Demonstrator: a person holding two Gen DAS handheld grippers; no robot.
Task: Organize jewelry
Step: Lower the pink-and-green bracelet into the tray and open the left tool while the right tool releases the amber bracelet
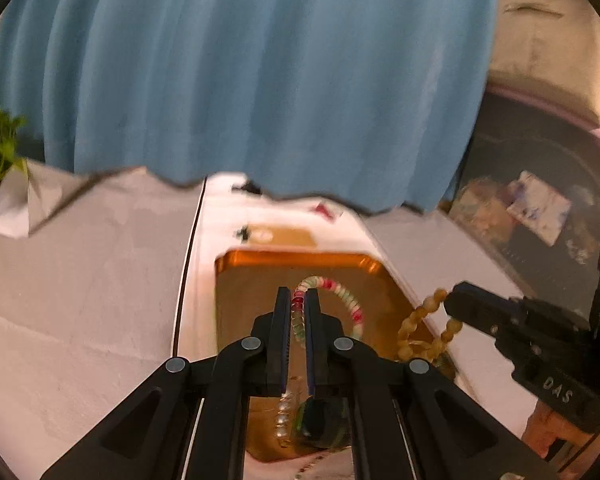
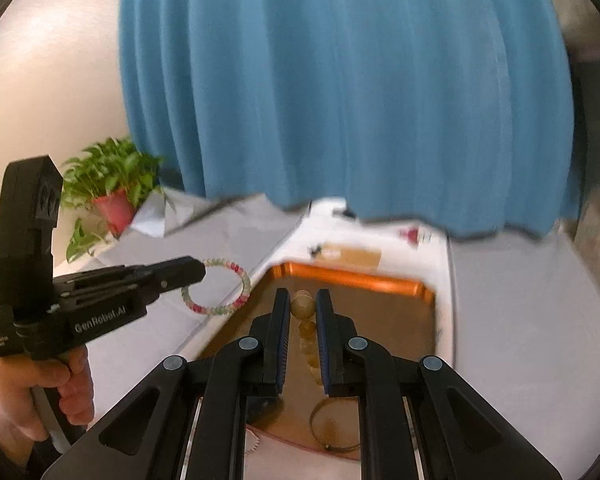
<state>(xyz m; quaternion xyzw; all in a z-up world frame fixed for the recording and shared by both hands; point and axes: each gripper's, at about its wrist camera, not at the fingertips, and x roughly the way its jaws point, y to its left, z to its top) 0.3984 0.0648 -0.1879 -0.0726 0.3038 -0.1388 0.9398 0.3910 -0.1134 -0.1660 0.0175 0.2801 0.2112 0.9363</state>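
Two grippers hang above the copper tray [image 1: 340,258]: the left gripper [image 1: 299,300] pinches a pink-and-green beaded bracelet [image 1: 350,300], and the right gripper [image 2: 303,300] pinches an amber beaded bracelet [image 2: 303,306], both bracelets lifted over the tray.

Home room, likely living or bedroom. Blue pleated curtain [image 2: 340,92] hanging behind table. White cloth [image 2: 520,320] covering table [image 1: 80,280]. Potted green plant [image 2: 112,184] in red pot sitting by cream wall [image 2: 40,80]. Copper-coloured tray [image 2: 380,280] lying on cloth. Cluttered dark shelf [image 1: 540,208] showing at right.
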